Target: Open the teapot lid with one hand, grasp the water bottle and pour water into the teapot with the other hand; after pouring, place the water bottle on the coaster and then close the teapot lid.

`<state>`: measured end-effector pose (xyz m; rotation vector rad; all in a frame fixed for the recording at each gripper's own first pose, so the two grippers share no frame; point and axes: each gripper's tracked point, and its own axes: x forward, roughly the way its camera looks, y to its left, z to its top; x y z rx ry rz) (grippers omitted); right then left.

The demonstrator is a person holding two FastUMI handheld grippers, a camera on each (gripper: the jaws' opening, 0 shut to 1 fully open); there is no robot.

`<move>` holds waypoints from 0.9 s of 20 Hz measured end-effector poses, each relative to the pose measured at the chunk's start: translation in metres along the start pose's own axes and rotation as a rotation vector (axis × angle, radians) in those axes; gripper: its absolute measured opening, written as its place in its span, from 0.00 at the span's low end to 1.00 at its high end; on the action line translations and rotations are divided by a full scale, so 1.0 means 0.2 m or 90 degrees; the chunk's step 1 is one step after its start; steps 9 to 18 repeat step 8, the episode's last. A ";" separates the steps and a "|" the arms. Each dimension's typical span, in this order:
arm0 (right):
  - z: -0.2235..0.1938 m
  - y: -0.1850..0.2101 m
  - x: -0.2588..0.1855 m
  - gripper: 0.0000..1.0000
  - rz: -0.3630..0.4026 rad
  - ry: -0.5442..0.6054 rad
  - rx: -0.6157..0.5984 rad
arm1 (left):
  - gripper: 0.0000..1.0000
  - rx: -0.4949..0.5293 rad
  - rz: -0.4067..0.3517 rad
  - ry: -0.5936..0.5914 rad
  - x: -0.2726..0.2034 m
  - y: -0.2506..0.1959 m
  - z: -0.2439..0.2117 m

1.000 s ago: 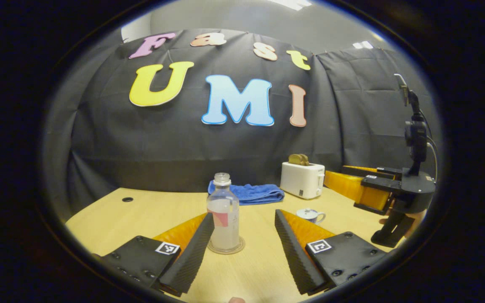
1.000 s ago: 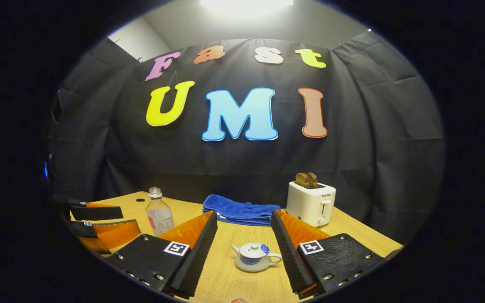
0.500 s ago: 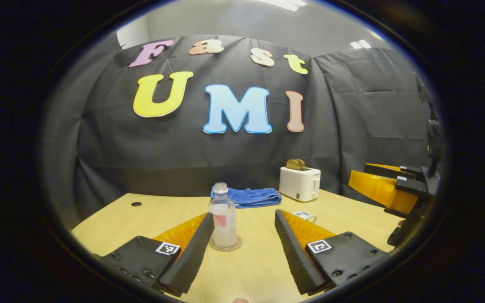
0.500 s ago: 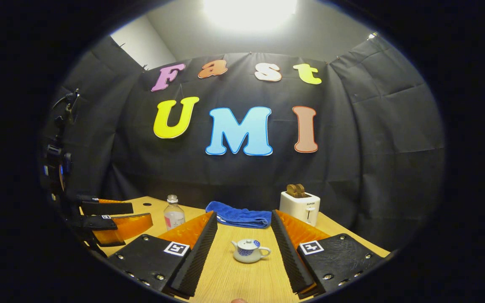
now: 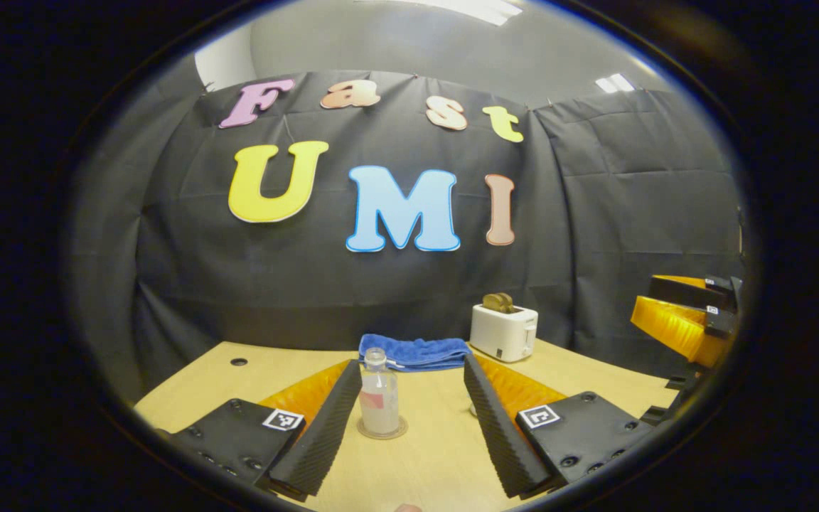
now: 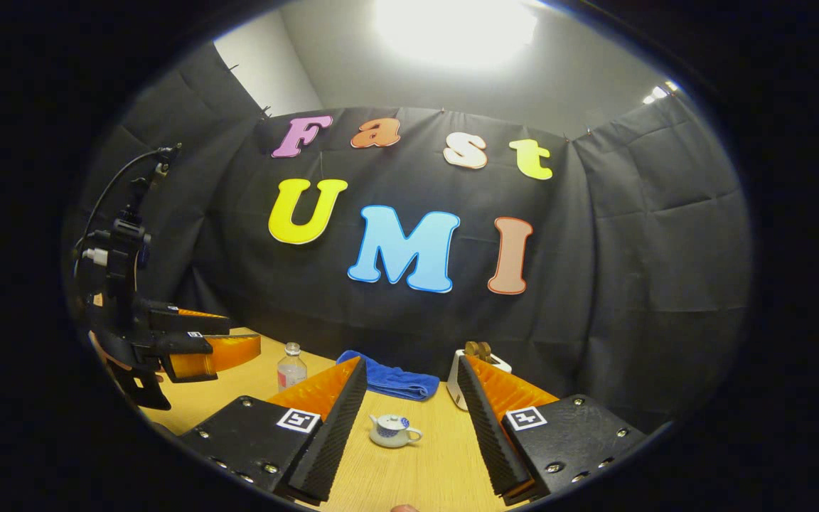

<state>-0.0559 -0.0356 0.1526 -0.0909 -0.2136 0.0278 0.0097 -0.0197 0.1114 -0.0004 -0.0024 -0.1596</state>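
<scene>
Both tongs have drawn back: my left tongs (image 5: 409, 398) gape wide toward the bottle (image 5: 379, 392) on its coaster (image 5: 381, 430) at 12 o'clock; my right tongs (image 6: 409, 398) gape wide toward the lidded teapot (image 6: 392, 431) on the worktop (image 6: 438, 469).

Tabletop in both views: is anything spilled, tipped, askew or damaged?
Nothing stands out. The bottle stands upright on its coaster, uncapped. The teapot sits upright with its lid on. The towel lies folded at the back beside the toaster. No water shows on the table.
</scene>
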 end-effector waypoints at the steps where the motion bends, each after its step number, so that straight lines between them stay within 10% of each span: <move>1: 0.05 -0.01 0.00 0.80 0.005 -0.005 -0.002 | 0.96 -0.011 -0.013 0.002 0.00 -0.02 0.05; 18: 0.35 -0.05 0.10 0.80 0.060 -0.004 0.050 | 0.96 -0.031 -0.040 0.001 0.03 -0.01 0.40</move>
